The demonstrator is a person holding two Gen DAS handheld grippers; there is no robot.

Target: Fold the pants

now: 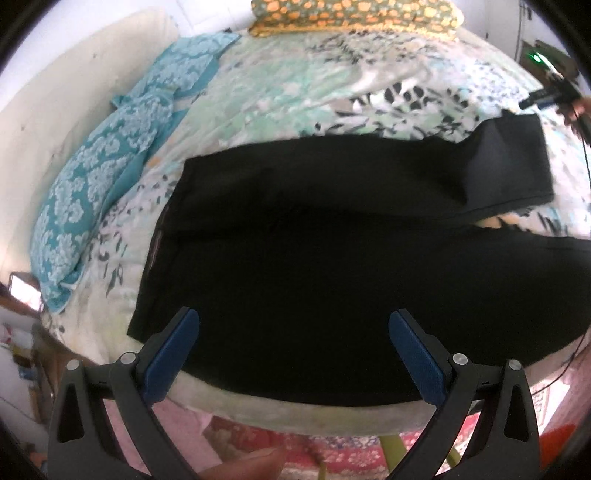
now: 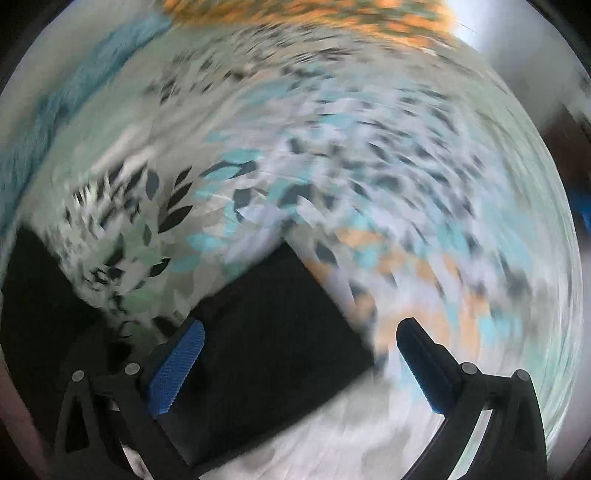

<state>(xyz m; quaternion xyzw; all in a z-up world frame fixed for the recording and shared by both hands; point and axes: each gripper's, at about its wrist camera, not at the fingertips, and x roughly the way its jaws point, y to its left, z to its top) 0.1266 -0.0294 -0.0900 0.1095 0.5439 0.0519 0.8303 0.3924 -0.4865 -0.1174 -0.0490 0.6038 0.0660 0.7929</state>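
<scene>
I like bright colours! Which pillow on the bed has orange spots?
The far pillow at the bed's head, green with orange spots. The teal pillows have white flowers instead.

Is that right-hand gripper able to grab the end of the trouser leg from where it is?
Probably yes. The right gripper is open above the black pants, whose leg end lies flat on the bedspread between its fingers, with nothing covering it. The picture is blurred, so exact contact is unclear.

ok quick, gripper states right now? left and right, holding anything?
Left gripper: open, empty, above the black pants near the waist end.
Right gripper: open, empty, over a pant leg's hem; view motion-blurred.
</scene>
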